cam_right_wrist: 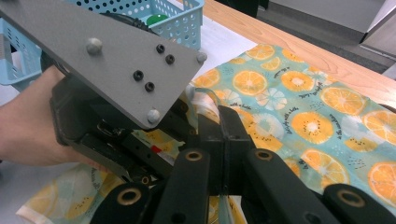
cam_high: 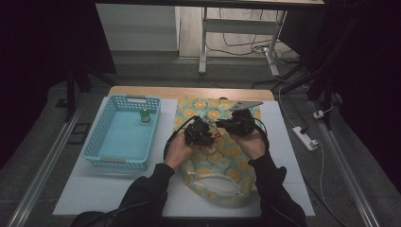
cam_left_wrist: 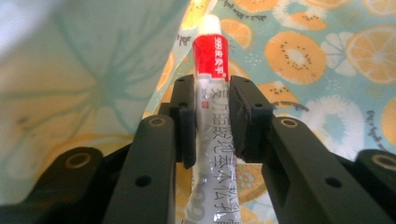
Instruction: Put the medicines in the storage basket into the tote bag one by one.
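Observation:
A teal cloth bag (cam_high: 222, 163) printed with orange slices lies in the middle of the table. My left gripper (cam_high: 211, 135) is shut on a silver toothpaste tube (cam_left_wrist: 211, 51) with a red band and white cap; the tube stands between the pads, cap pointing into the bag's lifted mouth. The bag's pale inner cloth (cam_left_wrist: 84, 79) hangs to the left of the tube. My right gripper (cam_right_wrist: 223, 126) is shut on the bag's rim, holding it up. The left gripper's grey plate (cam_right_wrist: 116, 60) sits close in front of it, with a hand (cam_right_wrist: 28, 126) behind.
A light blue plastic basket (cam_high: 94, 144) stands left of the bag with a small green-topped thing (cam_high: 145, 116) at its far end. A white mat (cam_high: 288, 156) covers the wooden table (cam_high: 189, 92). A power strip (cam_high: 305, 137) lies on the floor to the right.

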